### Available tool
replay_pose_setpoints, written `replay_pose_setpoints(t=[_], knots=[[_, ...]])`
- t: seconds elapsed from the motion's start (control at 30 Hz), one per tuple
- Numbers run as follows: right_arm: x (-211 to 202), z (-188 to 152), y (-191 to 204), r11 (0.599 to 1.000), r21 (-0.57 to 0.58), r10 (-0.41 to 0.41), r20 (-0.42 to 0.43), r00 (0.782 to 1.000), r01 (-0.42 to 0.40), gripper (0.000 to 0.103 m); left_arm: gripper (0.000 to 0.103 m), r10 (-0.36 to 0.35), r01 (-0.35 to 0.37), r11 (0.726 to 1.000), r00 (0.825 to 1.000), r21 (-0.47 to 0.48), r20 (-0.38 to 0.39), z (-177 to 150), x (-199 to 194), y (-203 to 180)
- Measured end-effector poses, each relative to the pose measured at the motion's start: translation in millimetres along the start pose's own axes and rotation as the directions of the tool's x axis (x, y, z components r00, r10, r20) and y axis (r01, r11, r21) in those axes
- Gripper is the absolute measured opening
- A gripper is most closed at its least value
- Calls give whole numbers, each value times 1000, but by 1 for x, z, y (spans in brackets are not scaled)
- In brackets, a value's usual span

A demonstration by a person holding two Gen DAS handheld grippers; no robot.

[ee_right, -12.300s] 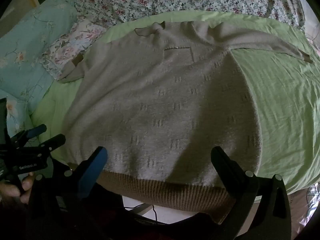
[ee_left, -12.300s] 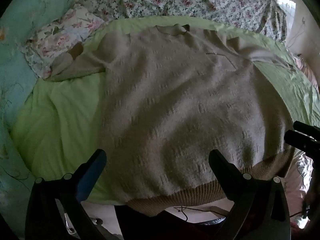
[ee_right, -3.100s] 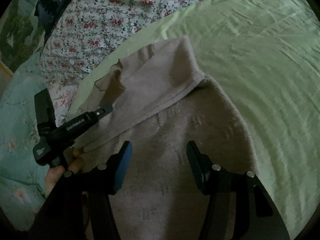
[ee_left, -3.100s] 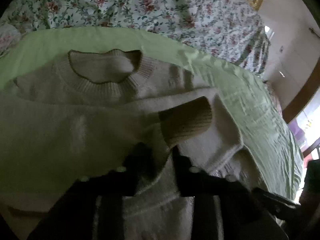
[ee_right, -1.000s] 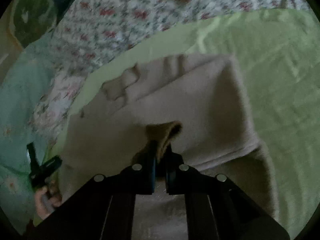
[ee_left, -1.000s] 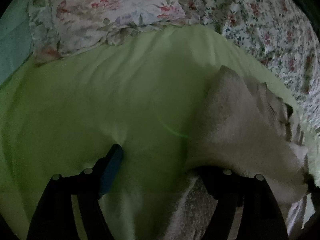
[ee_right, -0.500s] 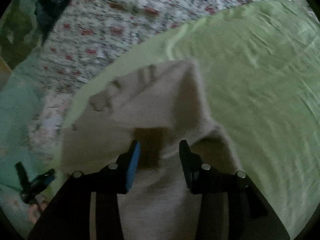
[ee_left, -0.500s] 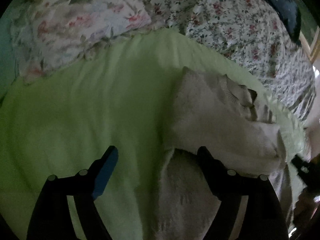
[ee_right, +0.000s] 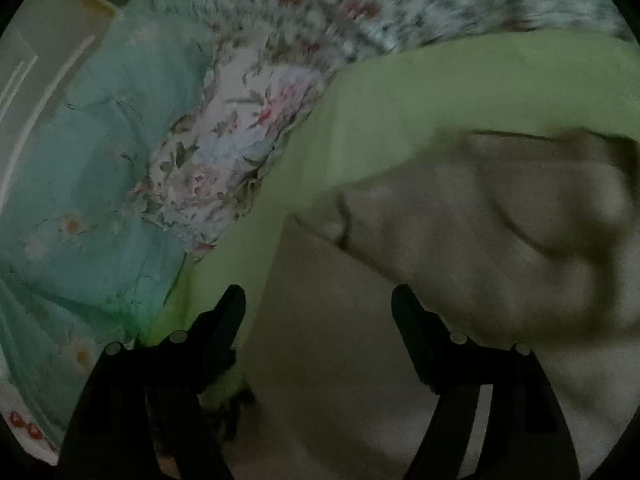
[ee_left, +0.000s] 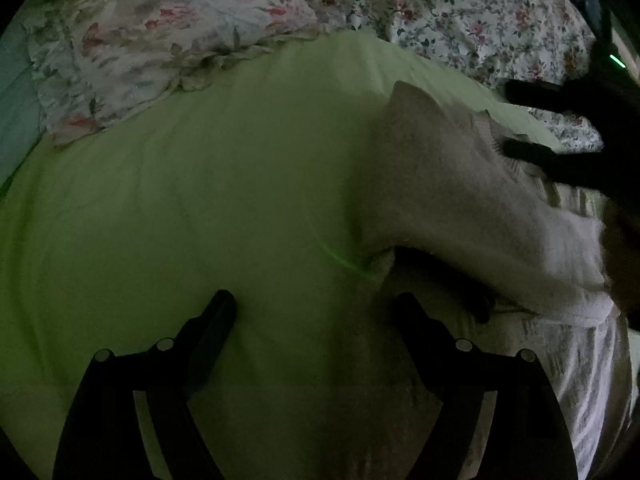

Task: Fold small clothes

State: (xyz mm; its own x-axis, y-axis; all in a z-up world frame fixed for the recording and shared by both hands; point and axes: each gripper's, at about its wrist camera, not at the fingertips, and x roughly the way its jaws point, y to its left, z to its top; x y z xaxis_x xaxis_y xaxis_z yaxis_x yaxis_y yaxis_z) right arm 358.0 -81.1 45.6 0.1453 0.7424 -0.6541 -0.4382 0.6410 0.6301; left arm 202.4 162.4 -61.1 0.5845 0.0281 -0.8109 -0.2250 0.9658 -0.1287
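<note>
Dim light is falling across a bed covered with a pale green cotton sheet [ee_left: 192, 208], which is serving as the folding surface. Nearest the left wrist camera, the black two-finger left gripper [ee_left: 312, 304] is hovering with its jaws spread wide and empty, one finger over bare sheet and the other over the edge of the beige knitted sweater [ee_left: 460, 200]. That sweater is lying on the sheet to the right, with a sleeve or side panel doubled over its body. Further right, the black right gripper [ee_right: 318, 298] is appearing in the left view as a dark shape by the ribbed collar; in its own view its jaws are also standing wide apart with nothing between them, above the sweater's left edge. Beyond the sheet, a floral-print pillow [ee_left: 160, 32] and a turquoise quilt [ee_right: 92, 152] are lying well apart from the garment. Judging from this, the sleeves look tucked in and the next fold is probably about to be set up: each gripper should be pinching through all layers at an edge or corner, lifting both sides evenly, and keeping the doubled panel from sliding open.
</note>
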Motion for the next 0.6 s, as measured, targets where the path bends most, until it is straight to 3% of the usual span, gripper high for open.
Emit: replay_pose_setpoints(t=[0.13, 0.2, 0.27, 0.33, 0.43, 0.6], knots=[[58, 22, 9, 999, -49, 10, -117, 993, -16, 76, 86, -24, 24, 1000, 1000, -6, 16, -3, 0, 3], [90, 28, 16, 995, -53, 72, -232, 970, -86, 78, 87, -32, 32, 999, 999, -8, 18, -3, 1, 3], [112, 31, 29, 985, -63, 138, -287, 948, -163, 78, 88, -32, 32, 999, 999, -8, 23, -4, 1, 2], [123, 38, 39, 979, -54, 178, -259, 949, -198, 78, 88, -30, 30, 1000, 999, -8, 25, -5, 0, 1], [128, 53, 34, 970, 25, 242, -130, 961, -241, 78, 88, -43, 44, 999, 999, -13, 30, -5, -1, 4], [80, 47, 22, 989, 44, 141, 46, 989, -143, 78, 87, -95, 104, 989, 992, -104, 84, -5, -13, 23]])
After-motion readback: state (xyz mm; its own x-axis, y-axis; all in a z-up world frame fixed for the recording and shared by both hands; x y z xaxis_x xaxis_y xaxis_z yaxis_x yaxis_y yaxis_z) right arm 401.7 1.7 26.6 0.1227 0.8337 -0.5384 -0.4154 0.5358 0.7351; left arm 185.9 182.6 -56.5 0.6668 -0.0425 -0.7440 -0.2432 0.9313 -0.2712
